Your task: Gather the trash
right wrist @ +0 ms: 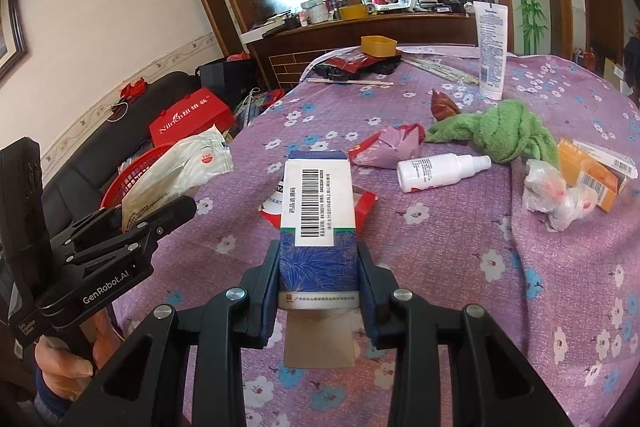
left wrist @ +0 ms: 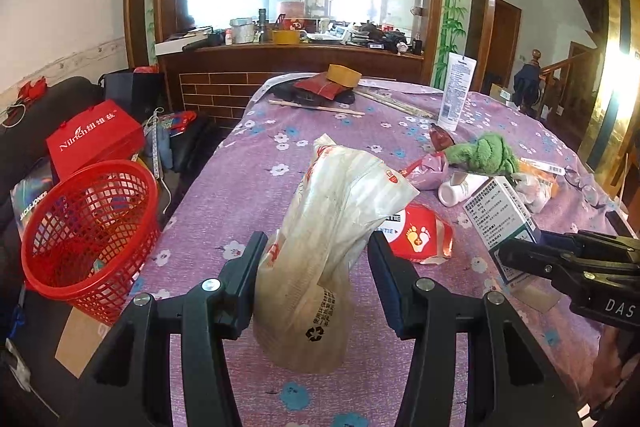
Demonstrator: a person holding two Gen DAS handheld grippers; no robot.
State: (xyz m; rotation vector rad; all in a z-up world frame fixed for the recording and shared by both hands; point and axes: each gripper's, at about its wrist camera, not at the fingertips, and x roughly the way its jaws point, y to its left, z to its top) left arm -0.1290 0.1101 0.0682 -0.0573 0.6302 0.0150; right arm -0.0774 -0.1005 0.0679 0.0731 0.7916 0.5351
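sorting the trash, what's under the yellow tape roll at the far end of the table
The yellow tape roll sits on a red packet, which lies on something dark. What that dark thing is, and anything beneath it, is covered.

Purple floral-clothed table (right wrist: 460,267), green towel (right wrist: 500,135), white spray bottle (right wrist: 436,171), possibly crumpled wrappers (right wrist: 556,199)

left tongs (left wrist: 316,267): matte black angular linkage arms, silver round screw heads at the pivots, flat dark pads with a blue tint on the inner faces. right tongs (right wrist: 318,279): same build, and the left view shows white "das" lettering on its black body. the left unit's side reads "genrobot.ai" in white, with a small white-text label lower down and a hand (right wrist: 70,367) around the grip.
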